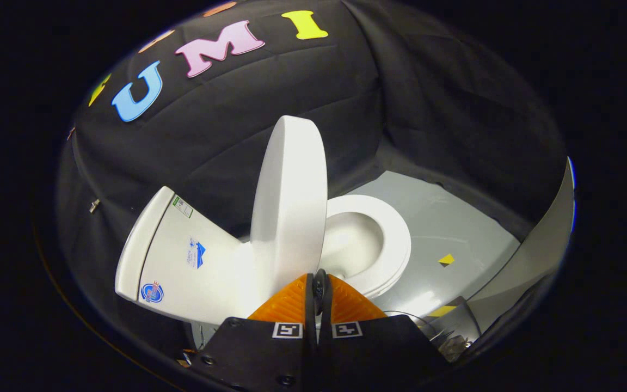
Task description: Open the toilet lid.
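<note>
My gripper [318, 286] has its orange fingers [290, 302] pressed together, holding nothing. Just ahead of them the lid [290, 207] stands raised on edge between tank [183, 261] and bowl [370, 245], seat exposed. I judge the opening nearly done; only leaning it back remains

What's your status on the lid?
Tongs shut, tips at the lid's edge. Lid raised upright, seat and bowl exposed. Nothing in the way.
</note>
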{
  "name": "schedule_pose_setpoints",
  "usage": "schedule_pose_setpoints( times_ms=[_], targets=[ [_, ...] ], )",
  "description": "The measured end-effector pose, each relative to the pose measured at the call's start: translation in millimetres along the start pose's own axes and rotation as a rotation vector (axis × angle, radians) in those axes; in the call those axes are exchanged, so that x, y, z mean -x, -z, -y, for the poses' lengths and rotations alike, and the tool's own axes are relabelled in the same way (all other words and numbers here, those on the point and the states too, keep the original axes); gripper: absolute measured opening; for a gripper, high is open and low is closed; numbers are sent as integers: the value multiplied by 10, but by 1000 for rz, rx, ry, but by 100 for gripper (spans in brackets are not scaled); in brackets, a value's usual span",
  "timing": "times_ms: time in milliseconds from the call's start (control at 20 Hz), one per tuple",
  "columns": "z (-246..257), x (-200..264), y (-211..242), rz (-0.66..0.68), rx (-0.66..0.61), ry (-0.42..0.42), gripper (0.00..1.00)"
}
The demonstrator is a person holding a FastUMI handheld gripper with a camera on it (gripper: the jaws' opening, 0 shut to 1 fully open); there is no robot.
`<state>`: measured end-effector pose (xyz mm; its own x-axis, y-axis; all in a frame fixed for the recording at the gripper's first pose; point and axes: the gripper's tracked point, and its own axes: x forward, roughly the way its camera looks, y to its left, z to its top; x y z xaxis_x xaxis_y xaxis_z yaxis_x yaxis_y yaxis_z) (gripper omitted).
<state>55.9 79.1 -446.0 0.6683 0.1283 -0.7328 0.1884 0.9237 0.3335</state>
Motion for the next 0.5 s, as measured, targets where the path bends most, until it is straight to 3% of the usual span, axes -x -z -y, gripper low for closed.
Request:
schedule_pose_setpoints(
  times_ms=[200, 500],
  targets=[
    [-278, 139, -44, 51, 113, 47, 5],
    [-696, 274, -61, 114, 134, 69, 5]
  ],
)
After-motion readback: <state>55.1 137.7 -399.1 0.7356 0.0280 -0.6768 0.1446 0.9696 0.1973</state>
